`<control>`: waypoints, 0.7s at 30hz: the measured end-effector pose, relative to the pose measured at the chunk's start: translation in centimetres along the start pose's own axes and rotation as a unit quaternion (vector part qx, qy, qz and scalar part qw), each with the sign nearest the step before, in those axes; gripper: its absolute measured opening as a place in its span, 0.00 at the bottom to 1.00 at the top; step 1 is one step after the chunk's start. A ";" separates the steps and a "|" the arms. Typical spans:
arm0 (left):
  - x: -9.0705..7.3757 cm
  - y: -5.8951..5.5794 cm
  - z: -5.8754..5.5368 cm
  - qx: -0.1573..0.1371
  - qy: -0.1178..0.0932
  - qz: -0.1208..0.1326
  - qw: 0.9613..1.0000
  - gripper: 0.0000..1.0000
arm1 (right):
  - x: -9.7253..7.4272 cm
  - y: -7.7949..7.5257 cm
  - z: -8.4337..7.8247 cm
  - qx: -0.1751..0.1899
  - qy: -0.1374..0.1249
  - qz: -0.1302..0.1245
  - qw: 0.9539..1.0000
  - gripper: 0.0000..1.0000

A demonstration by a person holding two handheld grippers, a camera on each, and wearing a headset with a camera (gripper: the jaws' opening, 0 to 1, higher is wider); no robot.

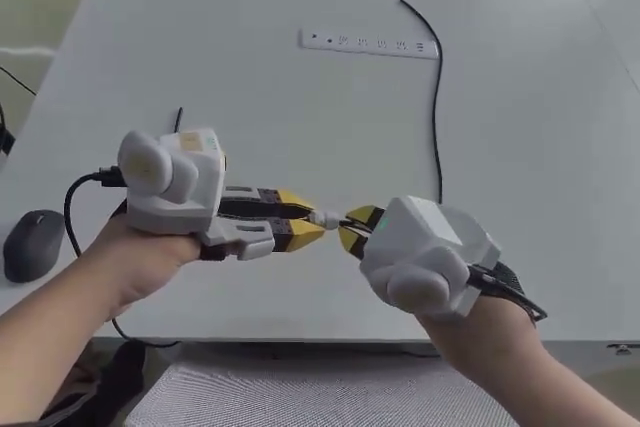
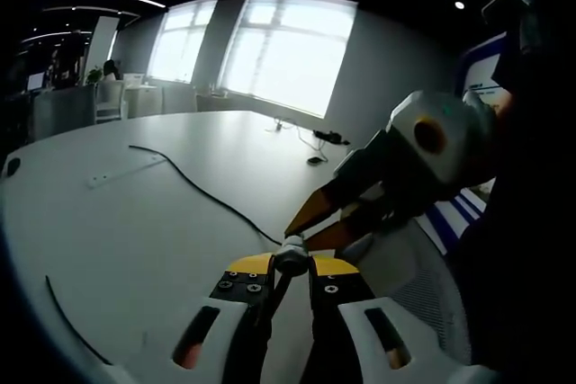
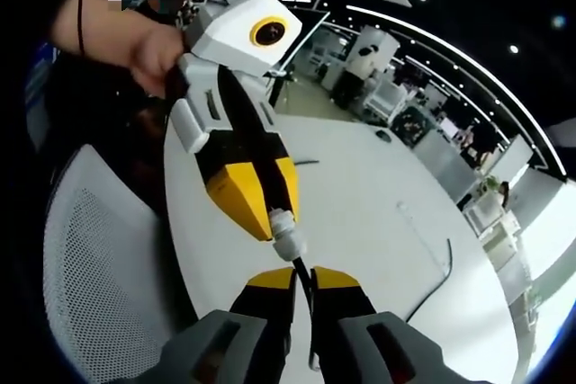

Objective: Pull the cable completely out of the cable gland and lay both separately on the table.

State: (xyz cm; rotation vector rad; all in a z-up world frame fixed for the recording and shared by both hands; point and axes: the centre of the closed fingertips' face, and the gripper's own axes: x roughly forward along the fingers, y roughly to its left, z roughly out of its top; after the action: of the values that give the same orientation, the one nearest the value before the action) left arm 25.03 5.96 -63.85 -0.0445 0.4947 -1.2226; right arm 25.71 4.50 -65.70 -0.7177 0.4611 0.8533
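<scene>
Between the two sets of fingertips the cable (image 3: 307, 289) is mostly hidden: a short dark stretch shows, clamped in the right gripper's (image 1: 350, 228) closed fingers. Just beyond them, the left gripper's (image 2: 290, 266) fingers pinch the white gland (image 3: 284, 229) at their tips, held above the table (image 1: 300, 107).

L gripper (image 1: 315, 219) and R gripper (image 1: 350, 225) are held tip to tip over near edge of bench (image 1: 250, 97), L on left. Cable gland (image 1: 326, 218) is seated between L jaws; cable (image 3: 304, 281) is led from it back between R jaws. Power strip (image 1: 370, 44) is laid at far side, its cord (image 1: 436, 117) laid on the right, down toward R gripper. Mouse (image 1: 35, 242) is placed at near-left edge, left of L gripper.
</scene>
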 end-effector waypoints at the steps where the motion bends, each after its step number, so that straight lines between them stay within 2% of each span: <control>1: 0.0 0.0 0.0 0.001 0.001 0.000 1.000 0.15 | 0.0 0.0 -0.1 0.002 0.000 0.000 1.000 0.01; 12: 0.0 0.3 0.3 0.002 -0.006 0.002 1.000 0.15 | 0.1 -1.0 -0.9 0.066 0.005 -0.010 0.998 0.00; 16: -0.1 0.3 0.3 0.000 -0.009 0.003 1.000 0.15 | 0.1 -1.3 -1.6 0.111 0.009 -0.011 0.994 0.00; 21: 0.0 0.3 0.2 0.001 -0.008 0.003 1.000 0.15 | 0.2 -1.3 -2.5 0.131 0.014 -0.013 0.991 0.00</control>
State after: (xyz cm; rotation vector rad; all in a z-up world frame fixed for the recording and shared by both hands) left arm 25.34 6.03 -63.70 -0.0499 0.4798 -1.2153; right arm 26.70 2.21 -67.04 -0.4922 0.5770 0.7425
